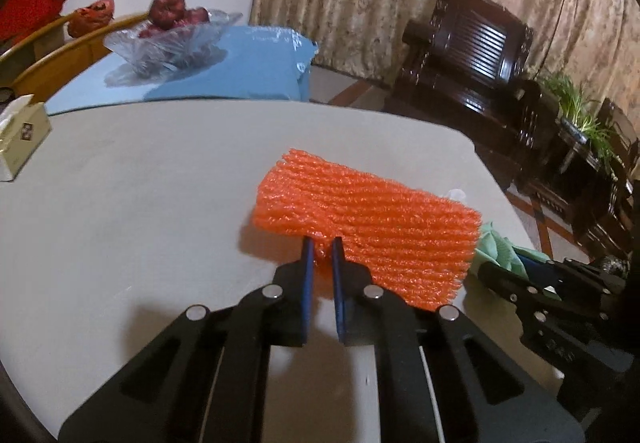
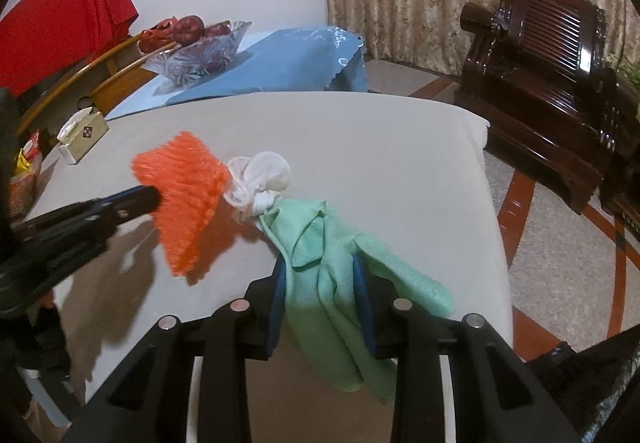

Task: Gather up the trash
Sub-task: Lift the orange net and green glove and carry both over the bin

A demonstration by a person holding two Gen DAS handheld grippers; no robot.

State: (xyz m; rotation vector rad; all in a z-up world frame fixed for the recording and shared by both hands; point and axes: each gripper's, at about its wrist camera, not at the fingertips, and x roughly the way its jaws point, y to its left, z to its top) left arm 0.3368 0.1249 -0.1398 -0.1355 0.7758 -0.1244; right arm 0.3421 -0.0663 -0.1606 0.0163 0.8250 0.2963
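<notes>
**Handling the Foam Net and Cloth During Trash Collection**

We hold the left gripper (image 1: 321,243) with its blue fingers (image 1: 307,255) nearly closed, pinching the near edge of the orange foam fruit net (image 1: 360,227). The net appears lifted just clear of the grey table (image 1: 120,203); its shadow lies beneath it. We hold the right gripper (image 2: 320,275) partly closed on a light-green cloth (image 2: 332,283), which drapes between the fingers and hangs below them. Just beyond the cloth, a crumpled white wrapper (image 2: 260,179) lies on the table, touching or nearly touching both net and cloth.

We judge the net to be very light, soft and springy. It compresses under the pads and can spring free, so we grip well inside the edge, not at the fringe. The cloth is limp and will slide if pinched by a single fold; we take a gathered bunch. The white wrapper looks thin and crushable; we would pinch its bunched middle.

A tissue box (image 2: 82,135) and a glass fruit bowl (image 2: 196,51) stand well apart.
</notes>
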